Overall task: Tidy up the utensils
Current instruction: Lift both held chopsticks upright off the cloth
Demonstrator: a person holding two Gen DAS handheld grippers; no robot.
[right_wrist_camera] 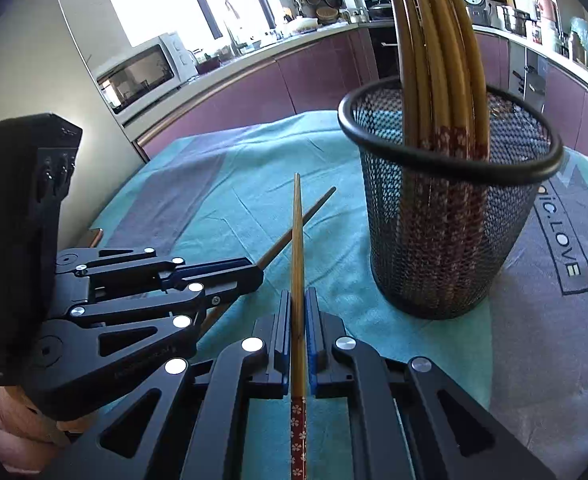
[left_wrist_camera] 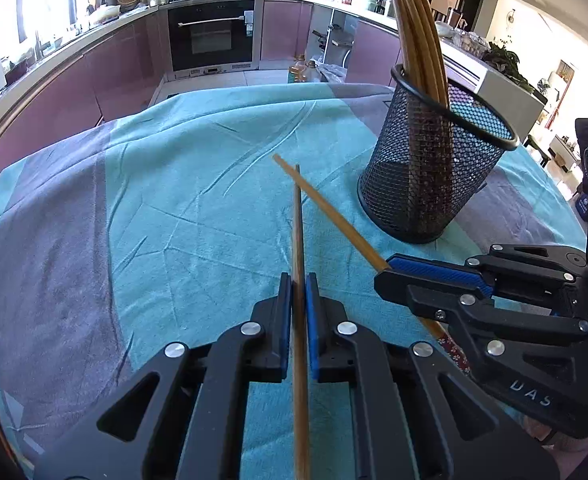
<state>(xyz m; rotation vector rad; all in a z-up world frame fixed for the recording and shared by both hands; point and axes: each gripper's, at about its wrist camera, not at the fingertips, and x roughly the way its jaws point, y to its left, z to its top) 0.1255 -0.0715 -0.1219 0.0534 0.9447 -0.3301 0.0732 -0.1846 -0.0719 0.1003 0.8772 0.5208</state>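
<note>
My left gripper (left_wrist_camera: 298,280) is shut on a wooden chopstick (left_wrist_camera: 298,224) that points forward over the teal cloth. My right gripper (right_wrist_camera: 298,296) is shut on a second chopstick (right_wrist_camera: 297,232) with a red flowered handle. In the left wrist view the right gripper (left_wrist_camera: 385,276) sits to the right, its chopstick (left_wrist_camera: 325,204) crossing the left one near the tips. In the right wrist view the left gripper (right_wrist_camera: 256,276) is at the left with its chopstick (right_wrist_camera: 305,212). A black mesh holder (left_wrist_camera: 429,168) with several chopsticks (left_wrist_camera: 417,36) stands ahead to the right; it also shows in the right wrist view (right_wrist_camera: 445,240).
The table is covered by a teal and grey cloth (left_wrist_camera: 154,208). Purple kitchen cabinets (left_wrist_camera: 106,68) and an oven (left_wrist_camera: 212,34) lie beyond the far edge. A microwave (right_wrist_camera: 142,72) stands on the counter at left. Oil bottles (left_wrist_camera: 301,70) stand on the floor behind the table.
</note>
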